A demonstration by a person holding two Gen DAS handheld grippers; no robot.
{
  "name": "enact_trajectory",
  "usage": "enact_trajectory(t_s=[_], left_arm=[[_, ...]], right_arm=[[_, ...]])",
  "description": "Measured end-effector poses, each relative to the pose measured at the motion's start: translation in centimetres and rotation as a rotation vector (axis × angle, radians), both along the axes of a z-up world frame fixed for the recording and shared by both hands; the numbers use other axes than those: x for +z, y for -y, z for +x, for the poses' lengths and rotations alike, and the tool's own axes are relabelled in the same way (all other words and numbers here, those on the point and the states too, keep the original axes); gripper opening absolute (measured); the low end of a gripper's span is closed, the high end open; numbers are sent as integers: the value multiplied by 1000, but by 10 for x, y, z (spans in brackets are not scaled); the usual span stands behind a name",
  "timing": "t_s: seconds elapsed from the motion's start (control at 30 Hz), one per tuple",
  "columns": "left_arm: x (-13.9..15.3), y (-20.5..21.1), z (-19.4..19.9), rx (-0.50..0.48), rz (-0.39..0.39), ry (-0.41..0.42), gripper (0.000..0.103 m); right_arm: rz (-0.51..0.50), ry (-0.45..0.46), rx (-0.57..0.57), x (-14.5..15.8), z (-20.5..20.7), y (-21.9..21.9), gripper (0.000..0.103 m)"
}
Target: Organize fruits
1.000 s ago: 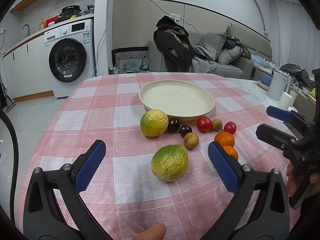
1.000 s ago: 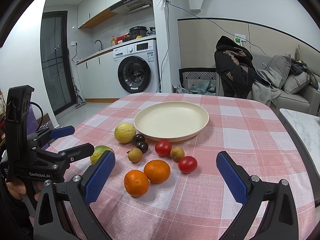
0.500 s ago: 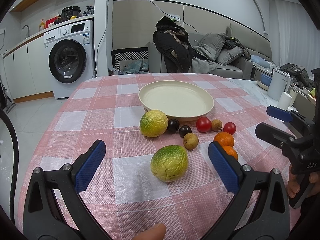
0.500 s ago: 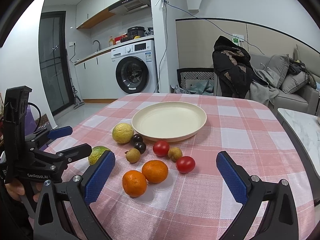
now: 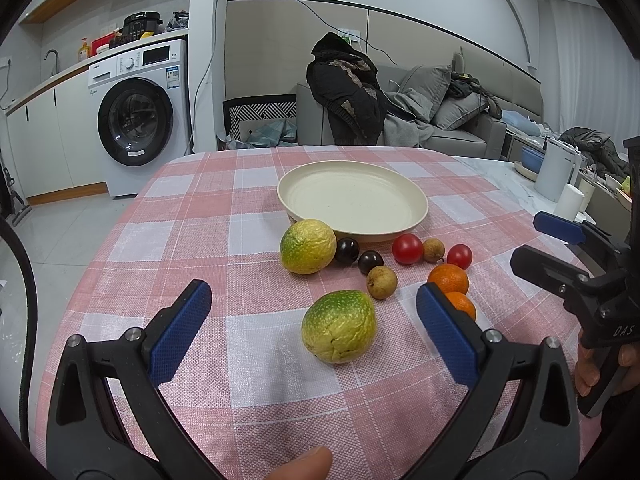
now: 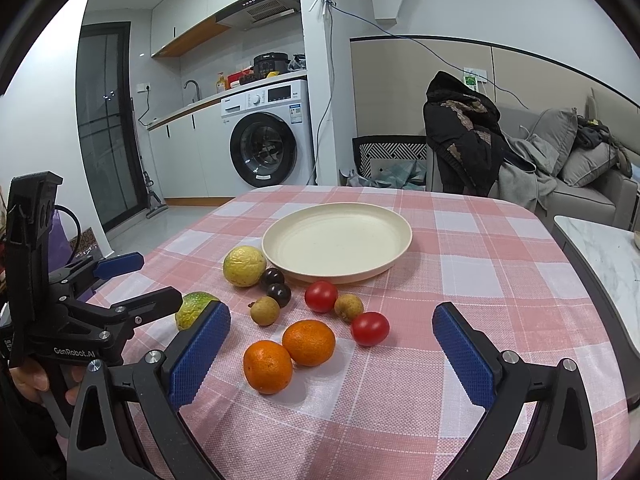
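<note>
A cream plate [image 5: 354, 200] [image 6: 338, 240] stands empty on the pink checked tablecloth [image 5: 192, 240]. In front of it lie two yellow-green citrus fruits [image 5: 339, 326] [image 5: 307, 246], two dark plums [image 5: 346, 251], two red tomatoes [image 5: 407, 249] [image 6: 370, 328], two brown longans [image 5: 382, 282] and two oranges [image 6: 308, 342] [image 6: 267, 366]. My left gripper [image 5: 314, 328] is open, its blue pads either side of the near citrus fruit and a little short of it. My right gripper [image 6: 332, 354] is open just before the two oranges, touching nothing.
The table's right edge meets a marble counter [image 6: 600, 248] with a white kettle [image 5: 554, 174]. Beyond the table stand a washing machine [image 5: 140, 116], a chair with a black jacket [image 5: 346, 88] and a grey sofa [image 5: 448, 120]. A hand [image 5: 600, 364] holds the right gripper's handle.
The right wrist view has crept slightly forward and left toward the oranges. The left gripper and all fruit stay where they were.
</note>
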State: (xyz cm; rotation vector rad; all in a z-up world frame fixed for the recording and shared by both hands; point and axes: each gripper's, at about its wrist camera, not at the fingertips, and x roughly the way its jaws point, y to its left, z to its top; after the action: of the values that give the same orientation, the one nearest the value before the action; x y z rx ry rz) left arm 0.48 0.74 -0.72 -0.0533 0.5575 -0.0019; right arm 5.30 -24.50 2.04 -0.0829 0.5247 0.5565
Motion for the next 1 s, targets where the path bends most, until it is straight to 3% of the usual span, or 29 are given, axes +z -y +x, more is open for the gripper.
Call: enact_trajectory(t_s=[0.47,0.67,0.83,1.0], left_arm=[[3,0,-3,17,5,0,102],[5,-8,0,12,-2,-51,102],[-4,-13,7,6,6,-128,102],[-13,-10,14,-4,14,-180,102]], right_arm=[[-49,-75,-12,-8,13,-6,103],[-100,-173,18,-18,17,-15,103],[-79,-261,57,-26,20,-20,102],[-63,-336,99,-35,20,-30,93]])
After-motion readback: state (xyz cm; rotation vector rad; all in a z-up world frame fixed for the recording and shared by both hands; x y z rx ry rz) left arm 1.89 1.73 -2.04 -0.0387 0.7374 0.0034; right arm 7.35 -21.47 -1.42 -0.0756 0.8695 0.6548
